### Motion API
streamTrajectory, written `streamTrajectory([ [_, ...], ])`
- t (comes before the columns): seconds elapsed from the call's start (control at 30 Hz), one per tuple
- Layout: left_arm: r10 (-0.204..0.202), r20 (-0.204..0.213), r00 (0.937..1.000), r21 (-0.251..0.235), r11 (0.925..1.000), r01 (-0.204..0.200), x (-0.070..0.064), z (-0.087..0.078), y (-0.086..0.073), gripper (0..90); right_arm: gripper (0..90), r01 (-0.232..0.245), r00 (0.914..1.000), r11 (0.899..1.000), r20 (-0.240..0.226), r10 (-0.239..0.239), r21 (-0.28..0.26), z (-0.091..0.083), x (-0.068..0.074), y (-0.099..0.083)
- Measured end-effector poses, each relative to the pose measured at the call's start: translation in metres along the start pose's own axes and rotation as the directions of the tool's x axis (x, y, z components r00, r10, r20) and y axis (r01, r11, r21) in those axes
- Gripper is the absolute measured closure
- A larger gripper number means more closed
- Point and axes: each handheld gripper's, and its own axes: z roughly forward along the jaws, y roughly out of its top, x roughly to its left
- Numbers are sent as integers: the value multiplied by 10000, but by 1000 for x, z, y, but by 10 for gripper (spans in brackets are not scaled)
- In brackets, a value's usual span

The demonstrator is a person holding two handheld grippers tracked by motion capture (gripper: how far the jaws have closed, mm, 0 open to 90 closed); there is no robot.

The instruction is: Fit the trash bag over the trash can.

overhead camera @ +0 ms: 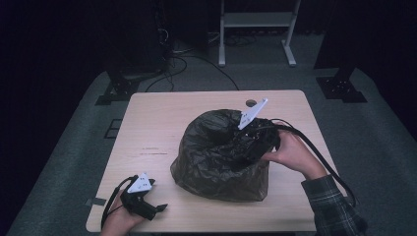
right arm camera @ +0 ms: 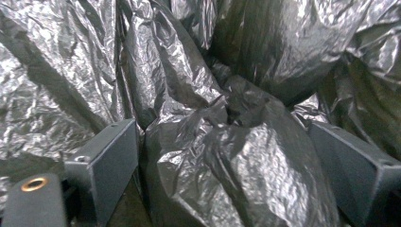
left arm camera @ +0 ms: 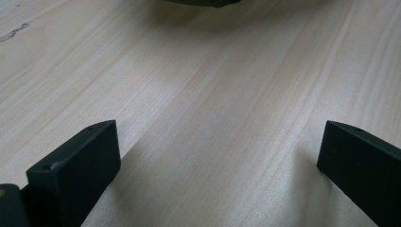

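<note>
Just bare table (overhead camera: 162,123) around black bag (overhead camera: 216,162).

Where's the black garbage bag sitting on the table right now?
In the high view, the black garbage bag sits right of the wooden table's center, with the right hand-held gripper pushed into its upper right side.

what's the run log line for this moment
right gripper: open, around bag fold | left gripper: open, idle | black bag: on table
</note>
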Motion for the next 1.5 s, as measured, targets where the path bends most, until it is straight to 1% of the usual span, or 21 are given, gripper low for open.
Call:
streamTrajectory([
  [0.1,-1,-3,10000,-7,10000,1,0,0,0,0,107,-81,9996,9995,-281,89,300,2,-3,1],
  [0.17,0,-3,10000,-5,10000,0,0,0,0,0,108,-73,9996,9993,-269,83,367,2,-2,1],
  [0.23,2,-1,10000,-3,10000,-2,0,0,0,0,109,11,9997,9960,-230,10,896,3,-1,4],
  [0.27,2,-1,10000,-3,10000,-2,0,0,0,0,109,11,9997,9960,-230,10,896,3,-1,4],
  [0.3,0,2,10000,-1,10000,0,0,0,0,0,105,23,9998,9910,-197,4,1336,4,0,7],
  [0.53,1,0,10000,-4,10000,-1,0,0,0,0,105,119,9998,9841,-185,-87,1771,6,0,9],
  [0.6,3,7,10000,11,10000,-3,0,0,0,0,104,125,9998,9890,-186,-99,1475,3,-1,10],
  [0.63,4,7,10000,13,10000,-4,0,0,0,0,104,173,9998,9963,32,-177,846,-6,-1,12],
  [0.7,0,8,10000,10,10000,0,0,0,0,0,104,201,9997,9976,146,-211,659,-9,-1,14],
  [0.73,1,8,10000,12,10000,-1,0,0,0,0,103,265,9993,9994,248,-271,211,-17,-1,20],
  [0.8,1,8,10000,9,10000,-1,0,0,0,0,103,260,9994,9997,235,-261,38,-19,0,24],
  [0.83,3,9,10000,13,10000,-3,0,0,0,0,103,384,9990,9992,241,-382,-80,-19,3,33],
  [0.87,0,7,10000,11,10000,0,0,0,0,0,103,384,9990,9992,241,-382,-80,-19,3,33],
  [0.9,1,9,10000,8,10000,-1,0,0,0,0,103,454,9989,9982,145,-449,-381,-17,5,43],
  [0.93,1,9,10000,8,10000,-1,0,0,0,0,103,454,9989,9982,145,-449,-381,-17,5,43],
  [1.03,0,10,10000,9,10000,0,0,0,0,0,102,495,9987,9976,99,-490,-483,-5,6,62],
  [1.17,1,13,10000,16,10000,-1,0,0,0,0,101,516,9987,9978,15,-516,-408,9,3,73],
  [1.23,0,26,10000,11,10000,0,0,0,0,0,99,408,9990,9987,-175,-413,-293,25,-2,80],
  [1.3,7,31,10000,14,10000,-8,0,0,0,0,99,307,9995,9994,-122,-306,151,38,-4,84],
  [1.33,3,28,10000,14,10000,-3,0,0,0,0,99,307,9995,9994,-122,-306,151,38,-4,84],
  [1.5,18,31,10000,22,10000,-18,0,0,0,0,98,450,9988,9958,-240,-432,803,64,-1,89],
])
